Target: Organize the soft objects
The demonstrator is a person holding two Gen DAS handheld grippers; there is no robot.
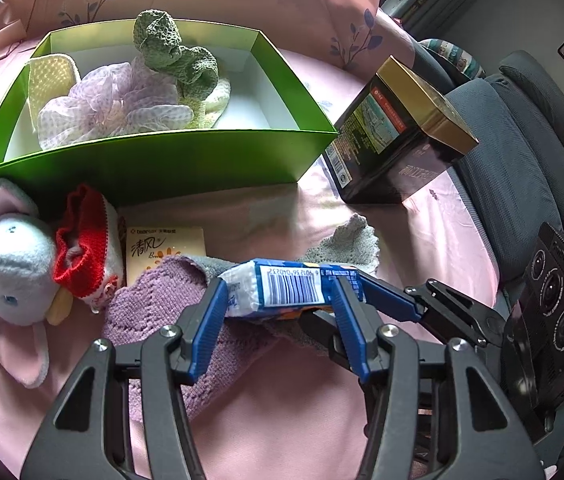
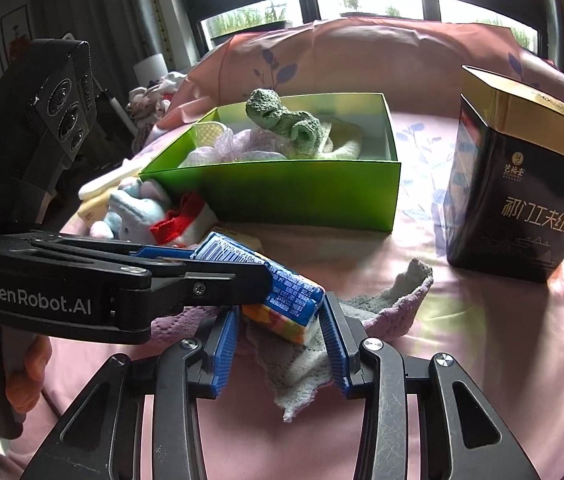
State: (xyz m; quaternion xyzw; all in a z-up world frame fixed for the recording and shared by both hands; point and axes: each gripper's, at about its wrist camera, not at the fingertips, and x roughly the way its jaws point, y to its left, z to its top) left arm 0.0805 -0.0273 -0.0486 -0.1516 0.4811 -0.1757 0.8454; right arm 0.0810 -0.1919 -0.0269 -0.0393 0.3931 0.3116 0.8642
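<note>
Tissue pack spans both tongs, pinched at each end

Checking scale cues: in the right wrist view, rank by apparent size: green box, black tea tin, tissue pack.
1. green box
2. black tea tin, nearly as large; it sits nearer the camera, so the true order is unsure
3. tissue pack, clearly smallest
</note>
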